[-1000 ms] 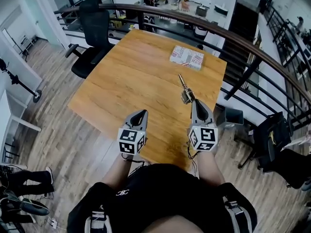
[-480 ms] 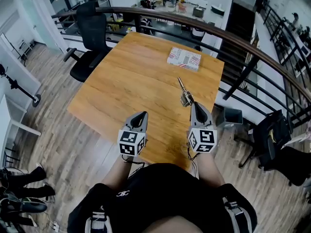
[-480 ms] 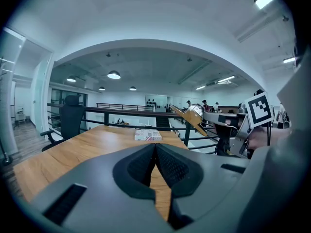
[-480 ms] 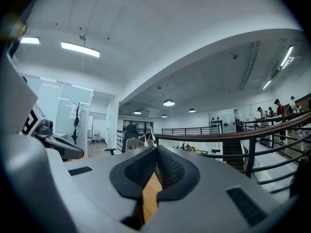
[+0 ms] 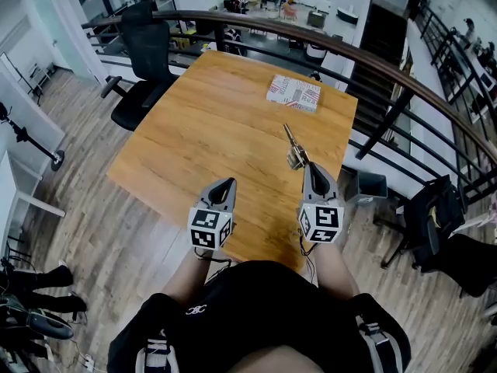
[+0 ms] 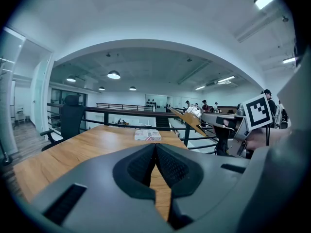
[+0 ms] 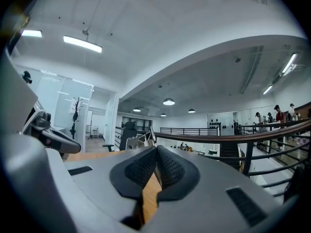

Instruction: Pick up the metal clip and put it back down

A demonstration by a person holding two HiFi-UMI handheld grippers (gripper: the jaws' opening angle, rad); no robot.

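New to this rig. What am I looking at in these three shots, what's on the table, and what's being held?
There is no robot arm here: a person holds a two-jaw gripper in each hand. The steep top-down picture comes from a camera on the person's head. The other two come from cameras riding on the grippers, each looking along its own jaws. The left gripper is shut and empty. The right gripper is shut on the metal clip, which sticks out past its tips and seems lifted off the wooden table. A red-and-white printed box lies near the table's far edge. The cubes with square markers are parts of the grippers.
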